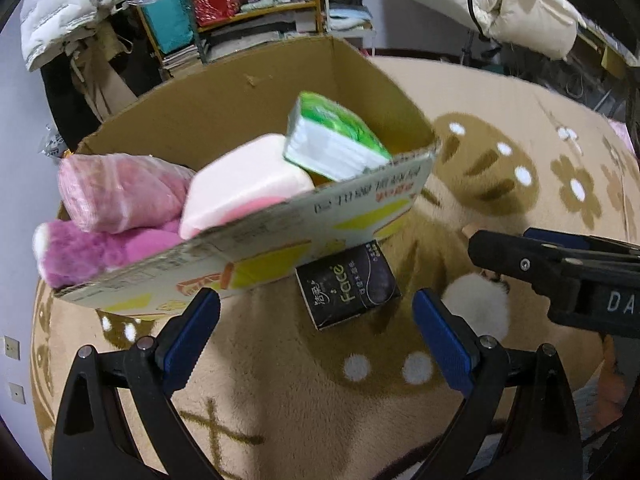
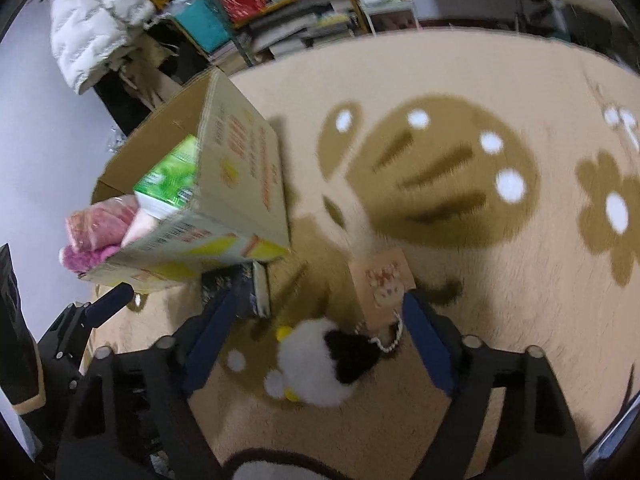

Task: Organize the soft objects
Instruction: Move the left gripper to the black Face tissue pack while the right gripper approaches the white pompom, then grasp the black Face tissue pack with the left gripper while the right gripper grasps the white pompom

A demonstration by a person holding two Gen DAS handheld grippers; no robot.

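A cardboard box [image 1: 224, 120] stands on the beige rug and holds a green tissue pack [image 1: 334, 140], a pink-white pack [image 1: 244, 184], a wrapped pink bundle [image 1: 116, 192] and a purple plush [image 1: 92, 252]. A black "Face" tissue pack [image 1: 346, 290] lies on the rug against the box front. My left gripper [image 1: 316, 316] is open and empty just before that pack. My right gripper [image 2: 316, 312] is open above a white-and-black plush keychain [image 2: 324, 360] with a paper tag [image 2: 382, 280]. The box [image 2: 240, 168] shows to its left.
A beige rug with brown mushroom and flower patterns [image 2: 440, 184] covers the floor. Shelves with bags and bottles [image 1: 240, 4] stand behind the box. A white padded jacket [image 2: 96, 20] hangs at the left, and another pale one [image 1: 520, 4] at the upper right.
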